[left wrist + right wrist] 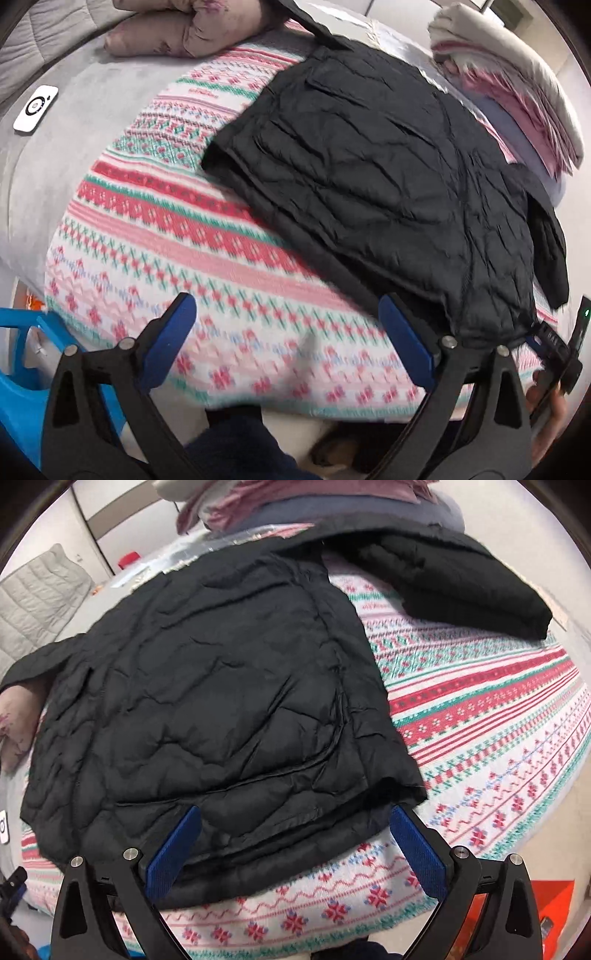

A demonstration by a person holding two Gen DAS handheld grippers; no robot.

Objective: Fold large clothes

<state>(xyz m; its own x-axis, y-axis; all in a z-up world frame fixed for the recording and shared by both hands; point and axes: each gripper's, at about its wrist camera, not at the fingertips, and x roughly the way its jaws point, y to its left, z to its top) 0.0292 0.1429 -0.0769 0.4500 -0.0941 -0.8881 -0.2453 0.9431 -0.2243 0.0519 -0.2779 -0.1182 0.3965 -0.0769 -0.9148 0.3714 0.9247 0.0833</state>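
The black quilted puffer jacket (207, 701) lies flat on the patterned knit blanket (480, 738), hem straight ahead of the right tongs (295, 849), nearer than the left tongs (295, 339); both gape apart, empty.

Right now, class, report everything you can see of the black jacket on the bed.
The black jacket is quilted and puffy, its thin, slightly shiny fabric creased all over. It lies spread flat on the patterned pink, red and green blanket, with one sleeve stretched out to the side. The open right gripper straddles its near hem; the open left gripper sits beside it, gripping nothing.
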